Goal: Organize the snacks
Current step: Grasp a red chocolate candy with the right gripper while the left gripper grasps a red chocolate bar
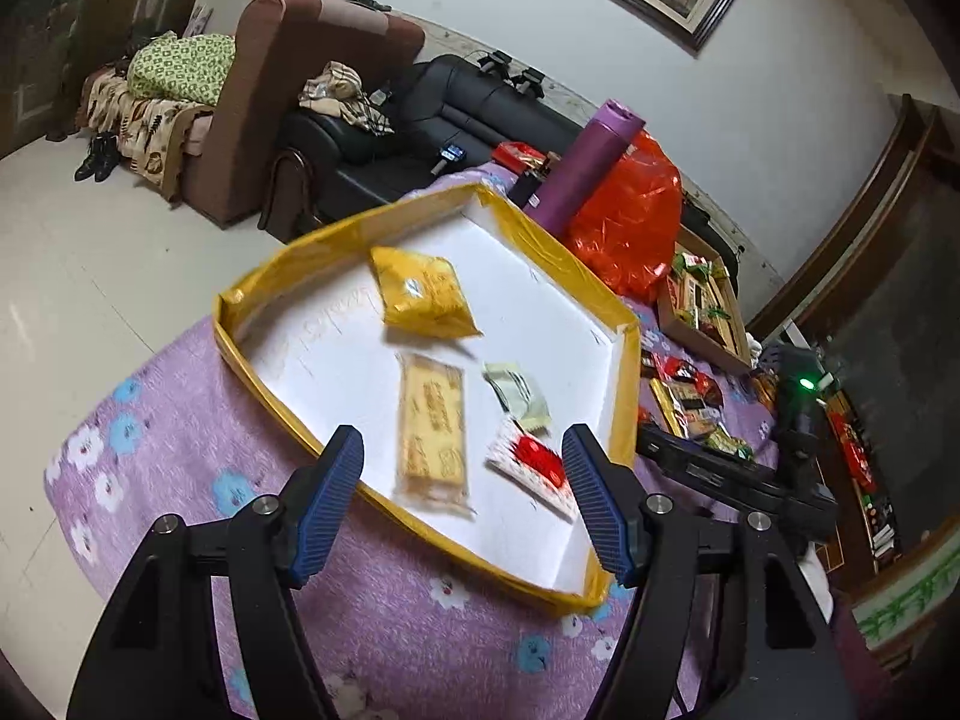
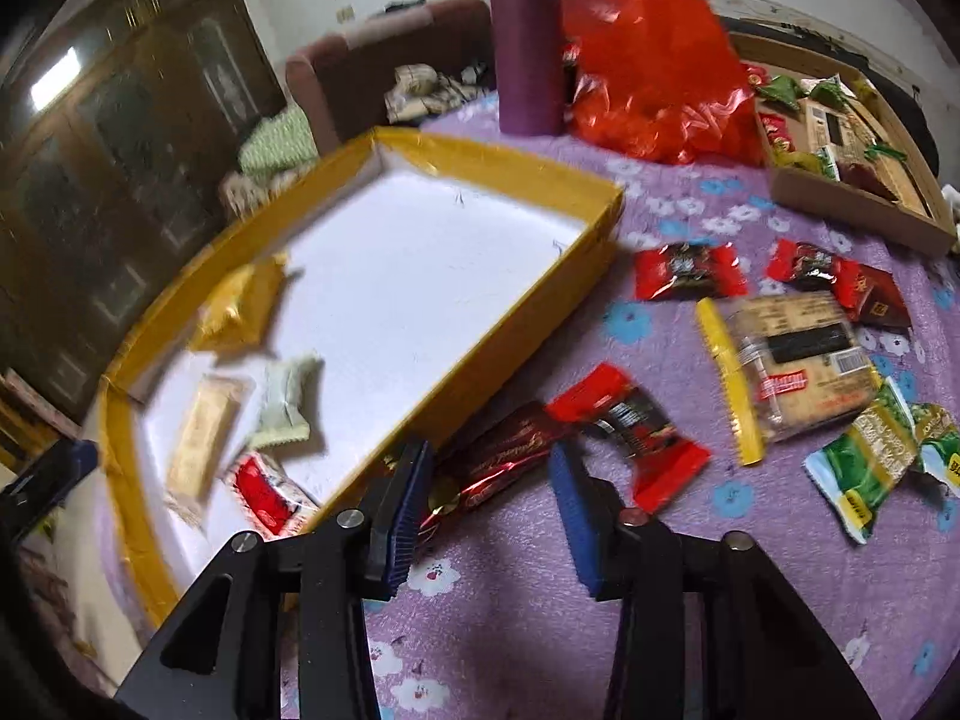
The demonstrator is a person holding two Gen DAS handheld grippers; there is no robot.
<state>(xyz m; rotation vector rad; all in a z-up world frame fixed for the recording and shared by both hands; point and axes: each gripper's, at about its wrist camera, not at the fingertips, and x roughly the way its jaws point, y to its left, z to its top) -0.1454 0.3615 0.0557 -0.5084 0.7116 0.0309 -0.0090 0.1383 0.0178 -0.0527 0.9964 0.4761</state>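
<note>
A white tray with a yellow rim [image 1: 252, 372] holds a yellow packet [image 1: 423, 294], a beige biscuit pack [image 1: 432, 432], a pale green packet [image 1: 516, 396] and a red-and-white packet [image 1: 531, 462]. My left gripper [image 1: 462, 504] hovers open over the tray's near rim with nothing between its fingers. In the right wrist view the tray rim [image 2: 510, 330] lies left of my right gripper [image 2: 492, 498]. It is open low over the purple cloth, its blue pads on either side of a dark red foil bar [image 2: 504, 462]. A red candy [image 2: 630, 426] lies just beyond the right pad.
More snacks are scattered on the flowered cloth: two red candies [image 2: 690, 270], a biscuit pack with a yellow edge [image 2: 798, 360] and green packets [image 2: 870, 456]. A cardboard box of snacks [image 2: 852, 204], a red plastic bag [image 2: 648, 60] and a purple bottle [image 2: 528, 36] stand behind.
</note>
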